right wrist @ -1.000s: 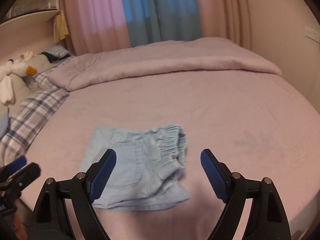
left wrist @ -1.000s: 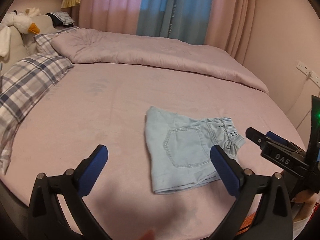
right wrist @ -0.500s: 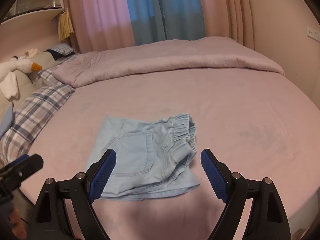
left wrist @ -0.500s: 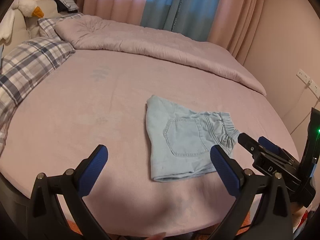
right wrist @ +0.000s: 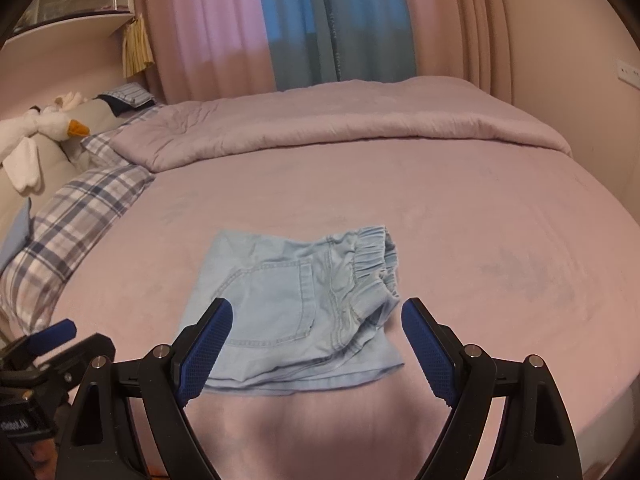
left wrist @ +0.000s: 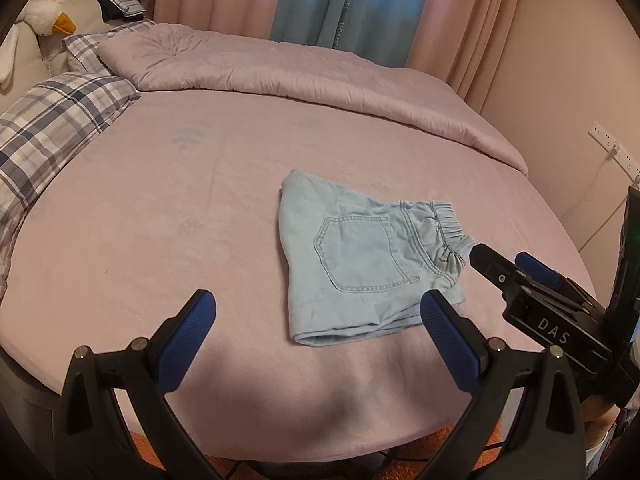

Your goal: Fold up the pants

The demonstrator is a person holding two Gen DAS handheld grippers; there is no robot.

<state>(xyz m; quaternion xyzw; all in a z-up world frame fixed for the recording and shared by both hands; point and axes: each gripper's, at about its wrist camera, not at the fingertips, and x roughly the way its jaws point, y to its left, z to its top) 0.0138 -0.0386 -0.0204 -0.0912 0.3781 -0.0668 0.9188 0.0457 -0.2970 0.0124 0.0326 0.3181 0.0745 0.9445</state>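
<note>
Since a second ago our view from the left wrist has been tilting up a little, so the pants are sitting lower and larger in it, while the pants themselves are lying just as they were. We are holding the left gripper (left wrist: 318, 320) with its blue pads spread wide and nothing between them, hovering over the near edge of the bed (left wrist: 168, 216). We are keeping the right gripper (right wrist: 316, 334) just as wide, also empty, its pads framing the near hem of the pants (right wrist: 296, 312) without touching the cloth. The pants, light blue denim, are lying folded on the pink sheet near the bed's front edge, back pocket facing up and the elastic waistband bunching on the right. Further back, a lilac duvet (left wrist: 304, 68) is lying folded across the bed, with plaid pillows (left wrist: 52, 120) at the left. A white plush goose (right wrist: 40, 130) is resting beyond them, and pink and blue curtains (right wrist: 288, 24) are hanging behind.
</note>
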